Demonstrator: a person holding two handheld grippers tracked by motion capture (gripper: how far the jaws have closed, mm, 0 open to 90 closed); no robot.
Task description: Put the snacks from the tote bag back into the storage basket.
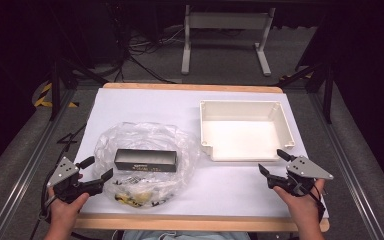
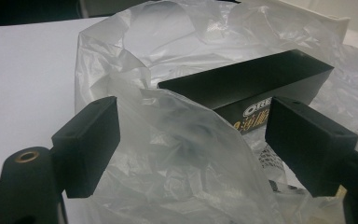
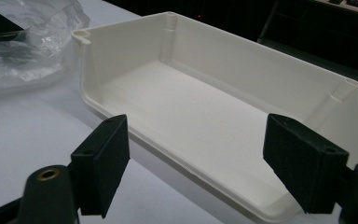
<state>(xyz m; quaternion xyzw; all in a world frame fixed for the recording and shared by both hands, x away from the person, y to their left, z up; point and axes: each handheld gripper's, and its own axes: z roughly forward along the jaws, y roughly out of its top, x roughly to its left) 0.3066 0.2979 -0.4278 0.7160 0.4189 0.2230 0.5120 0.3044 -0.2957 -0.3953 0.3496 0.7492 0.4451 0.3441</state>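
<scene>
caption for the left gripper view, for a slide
Open left tongs poised over a crumpled clear bag holding a black box.

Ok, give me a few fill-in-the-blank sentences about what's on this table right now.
The black box lies inside a clear plastic ____.
The white tray holds ____.
The left gripper is beside the bag, its jaws ____.
The right gripper points at the ____.

Answers: bag; nothing; open; tray
</scene>
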